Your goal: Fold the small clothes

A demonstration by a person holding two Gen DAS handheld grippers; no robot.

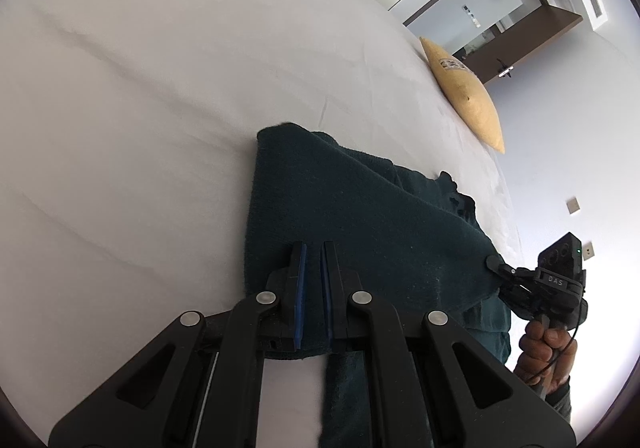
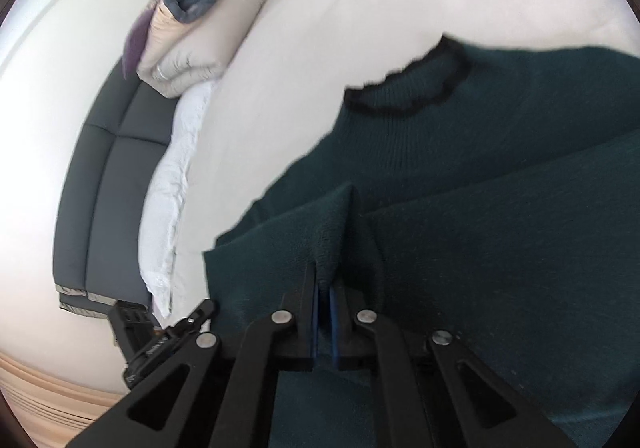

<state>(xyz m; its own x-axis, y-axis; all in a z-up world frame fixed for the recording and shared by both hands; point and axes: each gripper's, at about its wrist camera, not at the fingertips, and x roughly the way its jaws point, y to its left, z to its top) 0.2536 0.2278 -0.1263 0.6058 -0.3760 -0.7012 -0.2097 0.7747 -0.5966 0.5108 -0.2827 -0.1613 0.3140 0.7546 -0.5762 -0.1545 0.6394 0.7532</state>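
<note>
Left wrist view: dark green knitted garment (image 1: 360,207) is lying on the white bed (image 1: 140,107), both grippers' jaws pinching its near hem; soft, limp and light, it is likely handling best by its edges.

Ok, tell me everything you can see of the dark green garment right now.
The dark green garment is a soft knit with a ribbed collar edged in black frill. It lies partly folded on the white bed, layers overlapping. The left tool is shut on its near edge; the right tool is shut on a pinched ridge of fabric. Nothing else touches it.
</note>
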